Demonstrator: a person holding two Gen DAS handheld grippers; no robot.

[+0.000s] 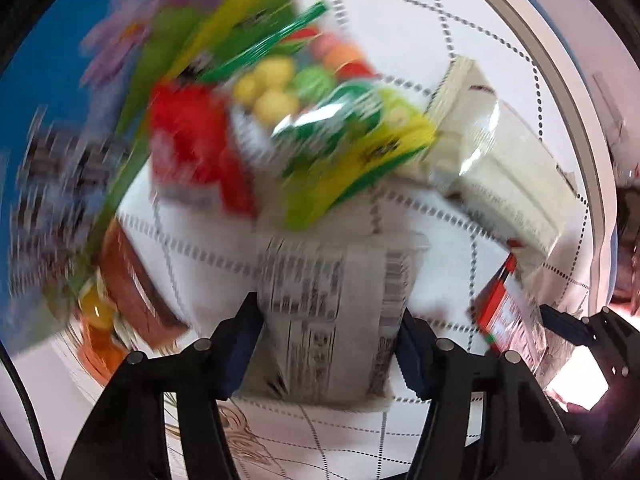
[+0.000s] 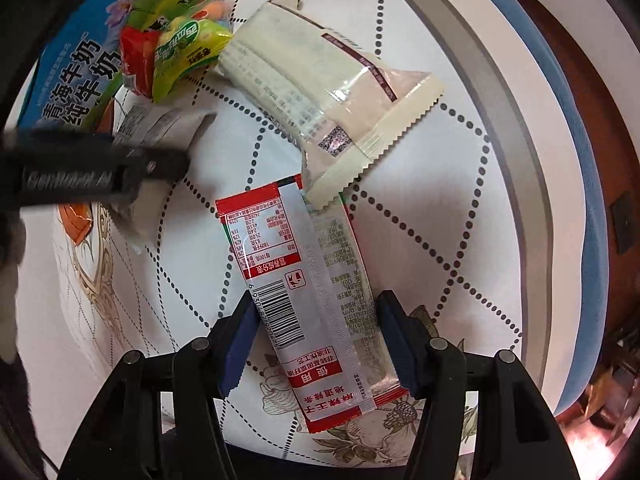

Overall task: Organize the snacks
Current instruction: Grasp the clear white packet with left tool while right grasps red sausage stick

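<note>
In the left wrist view, which is motion-blurred, my left gripper [image 1: 328, 344] has its jaws on both sides of a grey-white printed snack packet [image 1: 332, 312]. In the right wrist view my right gripper [image 2: 314, 344] has its jaws on both sides of a red-and-silver spicy-strip packet [image 2: 304, 292]; the packet lies between the pads over the tablecloth. The left gripper [image 2: 100, 172] shows there at the left, over the grey packet [image 2: 160, 128]. A cream packet [image 2: 320, 76] lies beyond, partly over the red one. The red packet also shows in the left wrist view [image 1: 508, 312].
A blue milk carton box [image 2: 76, 60] stands at the far left with a green-yellow candy bag [image 2: 184, 52] and a red packet [image 2: 136, 60] against it. The white dotted tablecloth [image 2: 420, 216] covers a round table; its rim [image 2: 520, 160] curves at the right.
</note>
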